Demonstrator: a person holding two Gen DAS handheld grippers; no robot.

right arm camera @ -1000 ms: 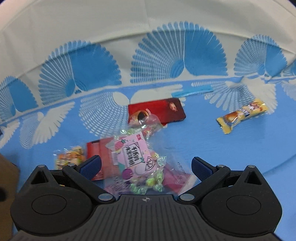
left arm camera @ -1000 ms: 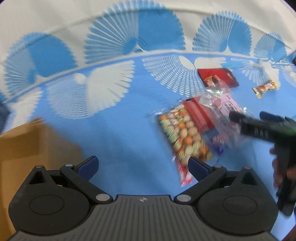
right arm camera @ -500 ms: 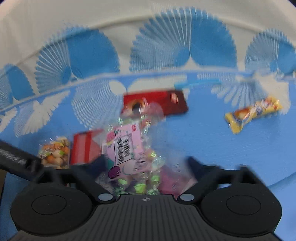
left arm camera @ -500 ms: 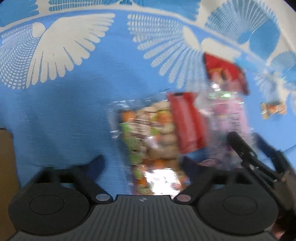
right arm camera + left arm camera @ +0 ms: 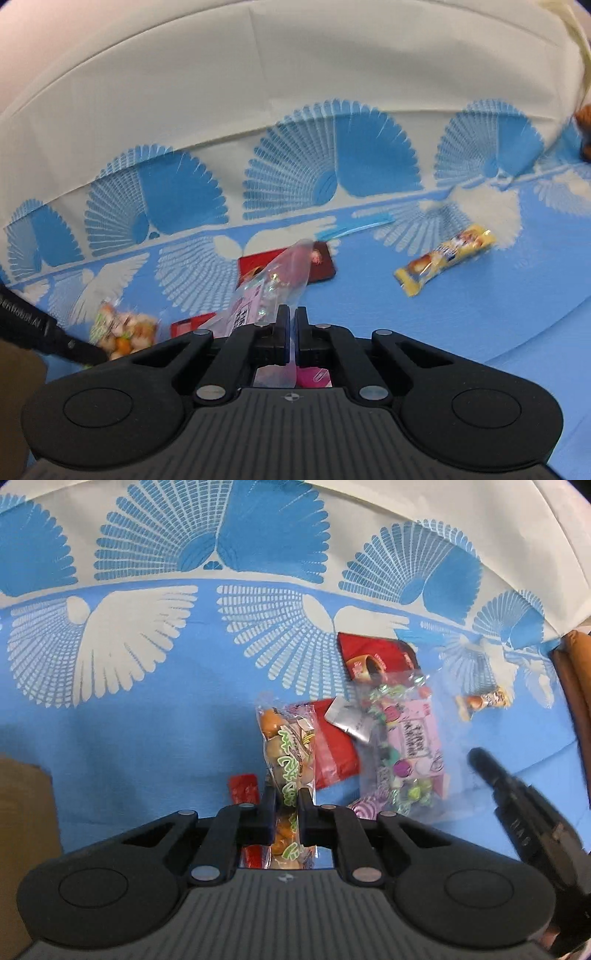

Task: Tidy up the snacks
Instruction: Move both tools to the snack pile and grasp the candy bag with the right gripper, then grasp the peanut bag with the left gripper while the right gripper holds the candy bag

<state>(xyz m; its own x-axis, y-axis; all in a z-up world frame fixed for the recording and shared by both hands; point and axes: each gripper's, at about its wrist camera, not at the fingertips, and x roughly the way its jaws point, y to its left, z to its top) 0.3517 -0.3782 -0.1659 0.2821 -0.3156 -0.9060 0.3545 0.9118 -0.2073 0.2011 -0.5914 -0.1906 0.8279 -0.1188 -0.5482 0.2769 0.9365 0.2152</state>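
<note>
A clear bag of mixed rice crackers and nuts (image 5: pixel 290 746) stands on edge between the pads of my left gripper (image 5: pixel 287 801), whose jaws are closing and press on it. To its right lies a clear candy bag with a pink label (image 5: pixel 406 738). My right gripper (image 5: pixel 290 325) is shut on that candy bag (image 5: pixel 280 273), pinching its clear plastic and lifting one end. The right gripper (image 5: pixel 476 755) shows as a black shape at the right edge of the left wrist view. The cracker bag (image 5: pixel 122 328) appears blurred at lower left in the right wrist view.
On the blue and white tablecloth (image 5: pixel 129 720) lie a dark red packet (image 5: pixel 376 653), a flat red packet (image 5: pixel 332 753), a silver sachet (image 5: pixel 347 720) and a yellow bar (image 5: pixel 443 254). A cardboard box (image 5: pixel 22 830) sits at the left, a brown object (image 5: pixel 576 686) at the right.
Both grippers went from wide open to closed: the left on the cracker bag, the right on the candy bag, whose end has risen off the cloth.
</note>
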